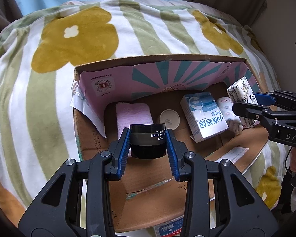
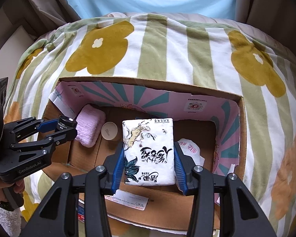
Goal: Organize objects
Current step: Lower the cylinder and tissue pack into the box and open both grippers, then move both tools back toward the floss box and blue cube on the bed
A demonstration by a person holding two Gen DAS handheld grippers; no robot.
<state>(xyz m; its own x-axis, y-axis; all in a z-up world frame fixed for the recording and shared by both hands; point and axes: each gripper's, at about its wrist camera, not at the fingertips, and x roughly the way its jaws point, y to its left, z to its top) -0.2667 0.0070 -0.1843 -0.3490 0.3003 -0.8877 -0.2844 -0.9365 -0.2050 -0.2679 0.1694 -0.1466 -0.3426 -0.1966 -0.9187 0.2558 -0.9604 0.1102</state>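
Left tool [image 1: 148,140] gripping "5g" jar [image 1: 148,140], "DAS" housing [image 1: 286,134]

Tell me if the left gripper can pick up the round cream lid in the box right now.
Probably not: the left gripper is already shut on the black jar. The cream lid itself lies uncovered on the box floor, just beyond.

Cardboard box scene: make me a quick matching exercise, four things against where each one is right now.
Things:
1. black jar
2. tissue pack
3. pink towel
4. blue-and-white carton

Places:
A. lying in the box's left corner
B. clamped in the right gripper
C. tilted inside the box, right of the round white lid
D. clamped in the left gripper

Pairs: 1-D, 2-B, 3-A, 4-C
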